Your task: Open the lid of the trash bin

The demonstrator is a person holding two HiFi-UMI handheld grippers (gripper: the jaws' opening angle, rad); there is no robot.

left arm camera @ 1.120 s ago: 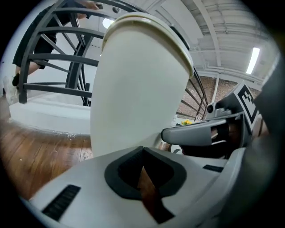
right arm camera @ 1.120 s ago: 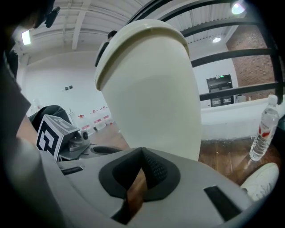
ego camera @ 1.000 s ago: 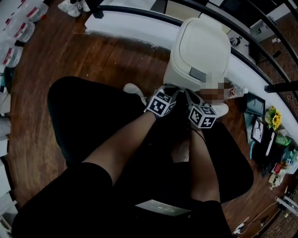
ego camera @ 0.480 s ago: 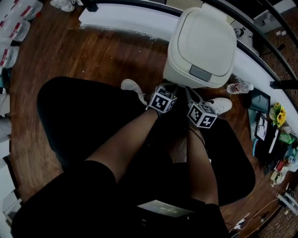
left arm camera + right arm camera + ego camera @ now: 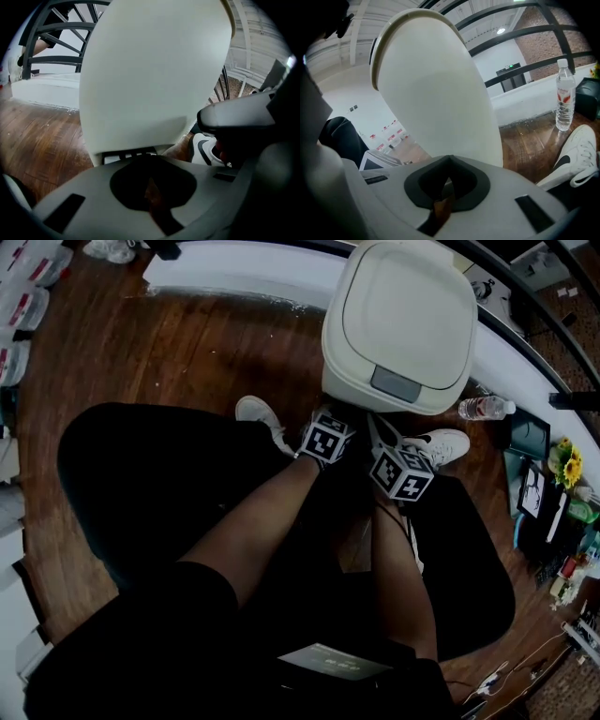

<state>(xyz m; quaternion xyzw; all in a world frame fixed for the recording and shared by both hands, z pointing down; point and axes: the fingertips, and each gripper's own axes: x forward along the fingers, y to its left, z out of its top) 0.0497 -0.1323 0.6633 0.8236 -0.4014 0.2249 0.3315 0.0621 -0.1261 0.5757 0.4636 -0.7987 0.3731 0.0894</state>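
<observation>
A cream trash bin (image 5: 403,306) stands on the wooden floor in front of the seated person, its lid down, with a grey push tab (image 5: 396,383) at the lid's near edge. My left gripper (image 5: 336,418) is low at the bin's front left, shut on nothing. My right gripper (image 5: 382,439) is beside it, just below the tab, also shut and empty. In the left gripper view the bin's front wall (image 5: 150,79) fills the picture beyond the left gripper (image 5: 150,185). The right gripper view shows the bin (image 5: 436,93) close ahead of the right gripper (image 5: 444,190).
The person's white shoes (image 5: 261,414) (image 5: 442,444) rest either side of the bin's base. A water bottle (image 5: 486,409) (image 5: 564,101) stands right of the bin. A white curved ledge (image 5: 234,277) with dark railing runs behind it. Shelves with small items (image 5: 553,521) are at the right.
The bin sits higher and larger in the head view than before. Both grippers have edged a little forward toward its front; their jaws have stayed the same.
</observation>
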